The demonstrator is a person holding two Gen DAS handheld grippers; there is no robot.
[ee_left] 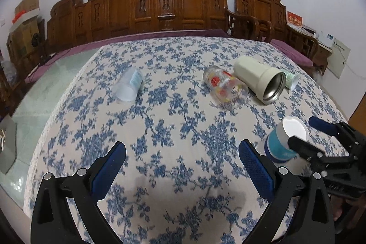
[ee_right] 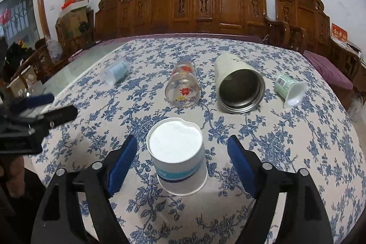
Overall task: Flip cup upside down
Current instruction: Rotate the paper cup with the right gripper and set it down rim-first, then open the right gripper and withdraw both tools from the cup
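Right wrist view, paper cup standing inverted (axis vertical), both grippers' jaws spread, ungrasped.

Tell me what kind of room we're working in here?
Most likely a home living room: a carved wooden bench lines the wall, a floral tablecloth covers the table, and cardboard boxes sit stacked in the corner.

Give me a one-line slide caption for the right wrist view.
Open right claw straddles an upside-down paper cup on the floral tablecloth; four more cups lie on their sides behind.
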